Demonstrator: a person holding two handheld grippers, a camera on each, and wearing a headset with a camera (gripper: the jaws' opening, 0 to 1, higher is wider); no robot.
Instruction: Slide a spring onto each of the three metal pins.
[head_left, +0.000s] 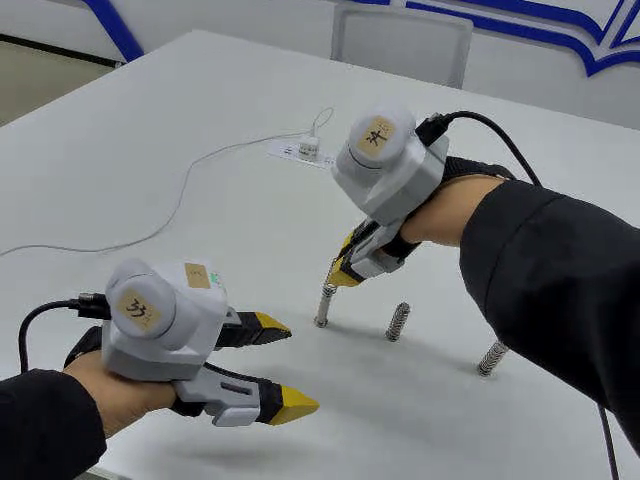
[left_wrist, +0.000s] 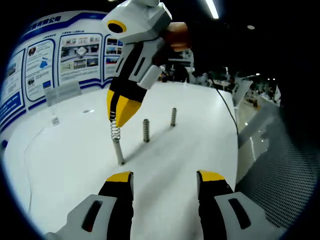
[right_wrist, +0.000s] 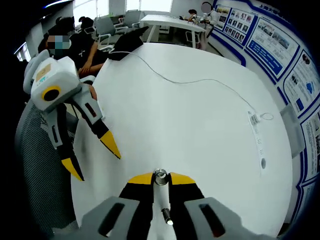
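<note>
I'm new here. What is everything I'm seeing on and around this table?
White table: one, white, under everything.
Upright metal pins: three, silver, in a row on the table.
Coiled metal springs: three, silver; two on pins, one held over the third pin's top.
Thin cable: one, white, trailing across the table to a small plug.
Chair: one, grey, far edge.
Left gripper: one, white with yellow tips, open, empty.
Right gripper: one, same colours, shut on a spring.

A broad white table (head_left: 120, 150) is seen here.
A chair (head_left: 400, 40) is set behind it; blue-framed posters (left_wrist: 75, 52) are hung along the wall.
</note>
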